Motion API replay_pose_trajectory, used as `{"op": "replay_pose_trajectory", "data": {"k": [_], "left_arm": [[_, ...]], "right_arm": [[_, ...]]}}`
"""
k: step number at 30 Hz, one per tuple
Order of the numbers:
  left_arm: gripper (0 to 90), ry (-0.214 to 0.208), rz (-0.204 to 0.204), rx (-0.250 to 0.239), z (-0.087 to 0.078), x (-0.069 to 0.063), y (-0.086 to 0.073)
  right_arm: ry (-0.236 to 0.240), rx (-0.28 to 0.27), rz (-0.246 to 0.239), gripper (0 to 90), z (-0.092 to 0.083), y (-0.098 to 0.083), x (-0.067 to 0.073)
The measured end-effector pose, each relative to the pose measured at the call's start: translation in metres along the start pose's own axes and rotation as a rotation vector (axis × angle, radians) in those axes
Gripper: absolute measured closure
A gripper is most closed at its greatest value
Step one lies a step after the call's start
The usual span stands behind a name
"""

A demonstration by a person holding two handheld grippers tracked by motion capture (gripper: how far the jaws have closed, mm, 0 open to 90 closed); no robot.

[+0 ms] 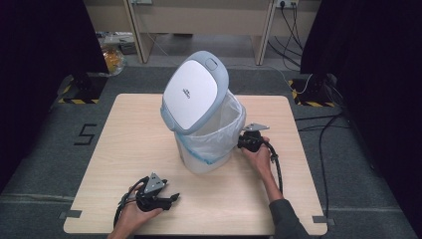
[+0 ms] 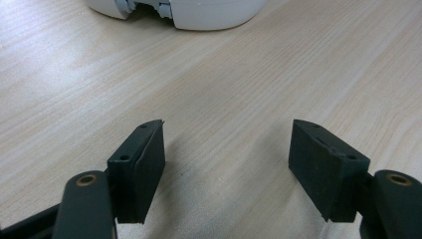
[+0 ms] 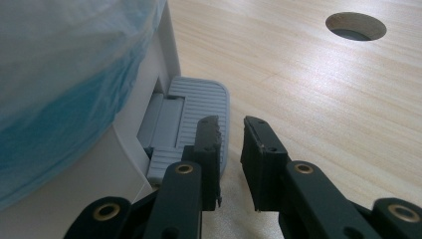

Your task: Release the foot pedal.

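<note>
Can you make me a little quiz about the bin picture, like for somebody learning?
1. True or false: the lid of the pedal bin is standing open.
2. What grey part at the foot of the bin do the right gripper jaws sit over?
3. How do the left gripper jaws stand? A: wide apart over bare table; B: closed on the blue bag; C: holding the lid.

Key
1. True: the lid is tipped up and the blue bin liner shows inside.
2. The foot pedal; the jaws are nearly together just above it.
3. A.
</note>
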State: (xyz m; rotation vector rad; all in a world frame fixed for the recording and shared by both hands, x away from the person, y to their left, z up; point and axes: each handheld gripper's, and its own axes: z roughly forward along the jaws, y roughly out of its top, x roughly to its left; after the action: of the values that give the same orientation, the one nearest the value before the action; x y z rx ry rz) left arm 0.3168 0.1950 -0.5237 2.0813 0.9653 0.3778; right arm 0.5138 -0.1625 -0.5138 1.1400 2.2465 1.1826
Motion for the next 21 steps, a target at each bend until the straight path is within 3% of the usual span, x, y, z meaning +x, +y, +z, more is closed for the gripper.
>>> {"op": "replay_pose_trajectory", "data": {"k": [7,11,15,19,21], "left_arm": [[29.9,-0.002,-0.001,0.002,0.000,0.000,0.000],[30.0,-0.004,-0.003,0.001,0.000,0.000,0.000],[30.1,-0.007,-0.005,0.002,-0.001,0.001,0.000],[30.1,-0.010,-0.010,-0.001,0.000,0.001,0.000],[30.1,-0.008,-0.008,0.000,0.000,0.001,0.000]], "right_arm": [[-0.003,0.001,0.001,76.5,0.000,0.000,0.000],[-0.011,-0.002,0.017,70.0,0.000,0.000,-0.001],[-0.055,-0.011,0.052,47.7,-0.004,0.002,-0.004],[-0.060,-0.058,0.113,42.3,-0.017,-0.002,-0.009],[-0.085,-0.043,0.100,40.6,-0.026,-0.003,-0.010]]}}
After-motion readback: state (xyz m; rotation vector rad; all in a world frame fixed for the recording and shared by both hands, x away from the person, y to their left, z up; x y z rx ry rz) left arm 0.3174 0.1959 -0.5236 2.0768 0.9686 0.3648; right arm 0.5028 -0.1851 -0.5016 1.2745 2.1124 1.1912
